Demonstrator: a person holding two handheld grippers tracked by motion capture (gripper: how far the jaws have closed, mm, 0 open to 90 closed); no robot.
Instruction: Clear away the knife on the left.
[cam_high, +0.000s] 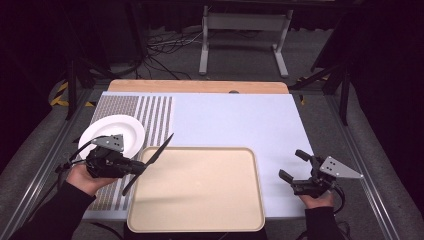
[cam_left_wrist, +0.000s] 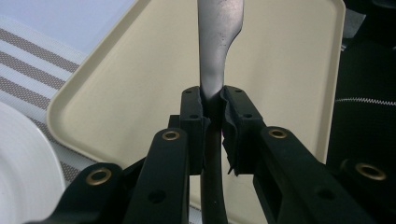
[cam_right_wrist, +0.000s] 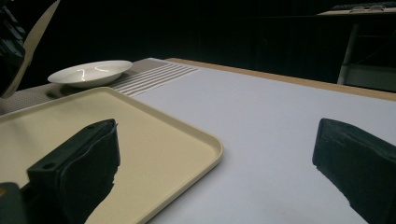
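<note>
High view has our left fingers (cam_high: 134, 167) pinching the knife (cam_high: 150, 161) over the tray's (cam_high: 200, 220) left edge, right fingers (cam_high: 295, 172) spread; we should lower it level.

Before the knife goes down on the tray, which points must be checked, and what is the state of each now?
1. Grip: left gripper jaws closed on the knife at its middle: ok.
2. Knife over the beige tray: blade is above its left edge, not yet inside: not ok.
3. Landing place: the tray surface is bare: ok.
4. White plate clear of the knife: it lies beside the tray, under the left gripper in the high view: cannot tell.
5. Right gripper out of the way: open, right of the tray: ok.
</note>
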